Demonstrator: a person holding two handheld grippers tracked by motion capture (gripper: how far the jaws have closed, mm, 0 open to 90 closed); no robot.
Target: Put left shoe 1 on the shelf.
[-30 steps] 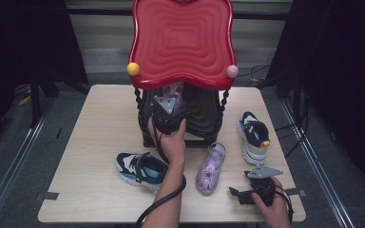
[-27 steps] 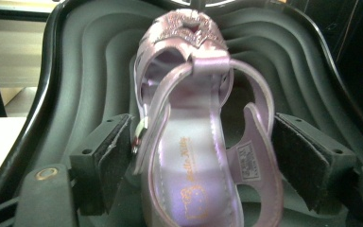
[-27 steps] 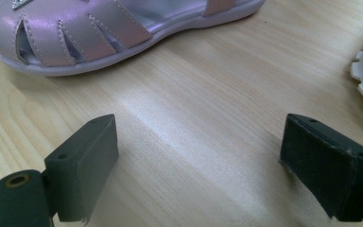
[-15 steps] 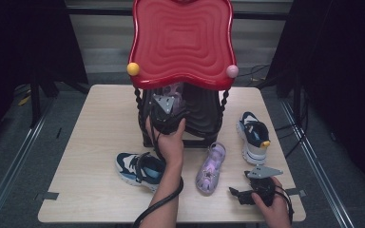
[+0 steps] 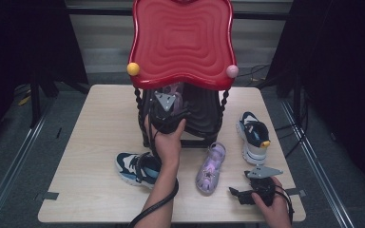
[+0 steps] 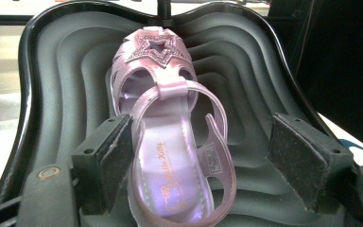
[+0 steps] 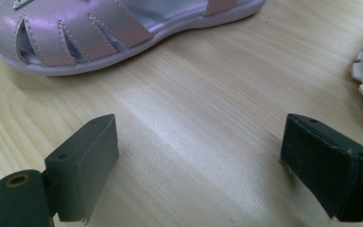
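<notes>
Sandal point(image 6: 170, 142) of shiny purple lies on the black lower shelf point(image 6: 56, 85) of the red-topped rack point(image 5: 183, 42), toe and glitter star pointing away from me. My left tool's own view makes this plain: the heel end sits between my two pads, the left pad point(image 6: 116, 161) right against the sandal's side, the right pad point(image 6: 302, 161) standing clear of it, so the jaws are wide and not pressing.

From the high view I see my left tool point(image 5: 168, 114) reaching under the red top, with the shelf mostly hidden. That view also gives me the second purple sandal point(image 5: 210, 163) on the table point(image 5: 90, 142), a sneaker point(image 5: 135, 167) beside my left forearm and another sneaker point(image 5: 253, 135) to the right.

My right tool point(image 5: 240, 194) rests low near the table's front edge, jaws wide and holding nothing, bare wood between them, the second sandal just ahead.
</notes>
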